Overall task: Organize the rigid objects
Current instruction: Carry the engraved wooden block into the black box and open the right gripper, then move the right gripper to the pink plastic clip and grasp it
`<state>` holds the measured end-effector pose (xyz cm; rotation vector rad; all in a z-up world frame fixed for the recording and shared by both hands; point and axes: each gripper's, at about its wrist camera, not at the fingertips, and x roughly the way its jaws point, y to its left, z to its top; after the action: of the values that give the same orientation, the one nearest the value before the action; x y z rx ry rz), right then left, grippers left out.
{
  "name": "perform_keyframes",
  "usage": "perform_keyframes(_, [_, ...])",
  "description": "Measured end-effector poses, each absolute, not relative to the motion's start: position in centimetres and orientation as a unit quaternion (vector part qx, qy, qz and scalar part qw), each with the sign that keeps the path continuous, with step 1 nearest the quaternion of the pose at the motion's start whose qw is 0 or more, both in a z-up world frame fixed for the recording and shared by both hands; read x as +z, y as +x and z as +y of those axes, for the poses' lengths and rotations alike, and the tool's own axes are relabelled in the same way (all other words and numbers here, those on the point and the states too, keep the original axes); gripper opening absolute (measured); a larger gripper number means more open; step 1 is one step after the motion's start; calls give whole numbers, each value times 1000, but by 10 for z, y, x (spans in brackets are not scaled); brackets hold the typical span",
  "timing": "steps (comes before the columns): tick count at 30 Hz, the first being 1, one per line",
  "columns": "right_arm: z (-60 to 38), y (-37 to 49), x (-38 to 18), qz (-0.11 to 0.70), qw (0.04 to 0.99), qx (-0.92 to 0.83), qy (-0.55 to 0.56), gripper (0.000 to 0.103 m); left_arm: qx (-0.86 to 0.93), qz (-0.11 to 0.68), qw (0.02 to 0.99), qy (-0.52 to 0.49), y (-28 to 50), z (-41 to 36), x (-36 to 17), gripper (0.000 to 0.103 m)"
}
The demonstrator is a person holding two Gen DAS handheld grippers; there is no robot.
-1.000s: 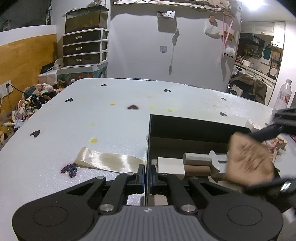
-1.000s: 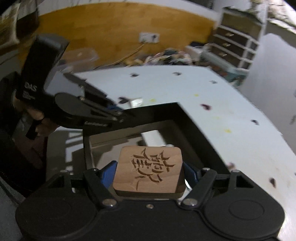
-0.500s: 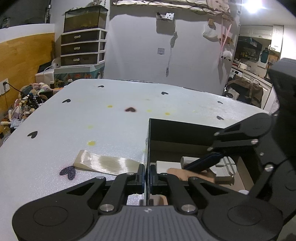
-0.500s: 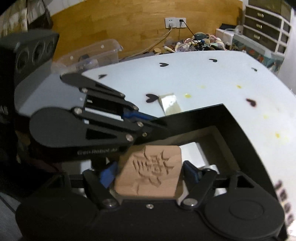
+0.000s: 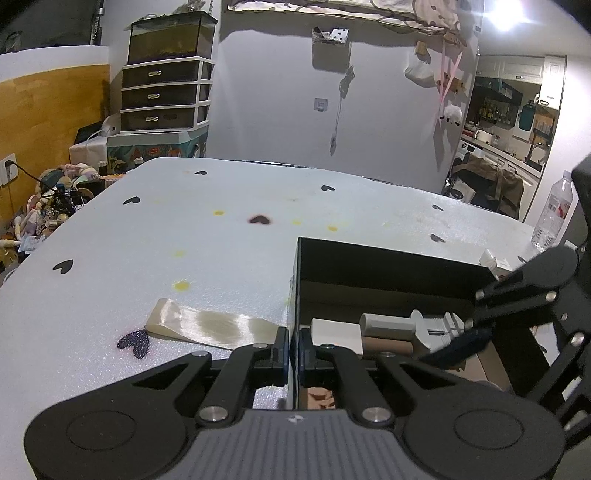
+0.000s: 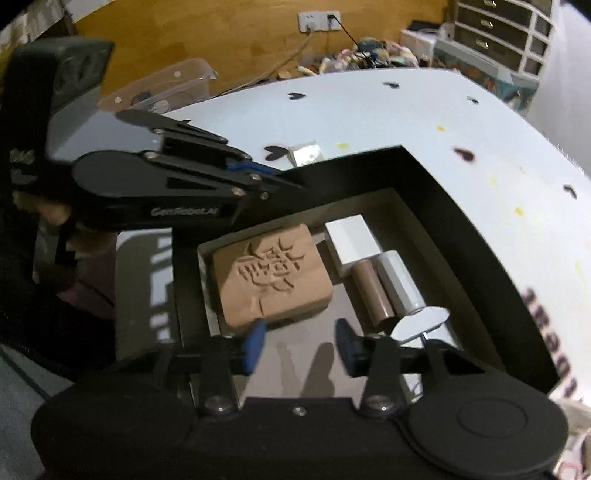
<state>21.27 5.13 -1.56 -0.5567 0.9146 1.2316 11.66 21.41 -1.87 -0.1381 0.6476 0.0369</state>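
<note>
Right wrist: wooden block just beyond claw

A bright ceiling lamp flares at the left wrist view's upper right; the room around it is dim. The pale worktop reflects light evenly. Both fisheye views bend straight lines and darken at the corners. The right wrist view is softer, blurred toward its edges, and the black box there holds deep shadow.

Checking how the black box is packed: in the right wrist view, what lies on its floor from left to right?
Carved wooden square block → white rectangular block → brown cylinder → grey hexagonal bar.
</note>
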Motion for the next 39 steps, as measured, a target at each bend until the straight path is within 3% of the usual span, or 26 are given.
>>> perform_keyframes(14, [51, 205, -11, 404, 693, 551, -231, 37, 24, 319, 945, -67, 117, 217, -17, 4])
perform_keyframes(25, [14, 176, 23, 342, 756, 523, -198, 70, 25, 318, 945, -68, 116, 217, -17, 4])
perform_keyframes(31, [-7, 161, 38, 288, 805, 488, -175, 99, 25, 318, 945, -67, 116, 217, -17, 4])
perform_keyframes(39, [-40, 152, 34, 243, 872, 403, -133, 103, 28, 317, 946, -68, 114, 219, -15, 4])
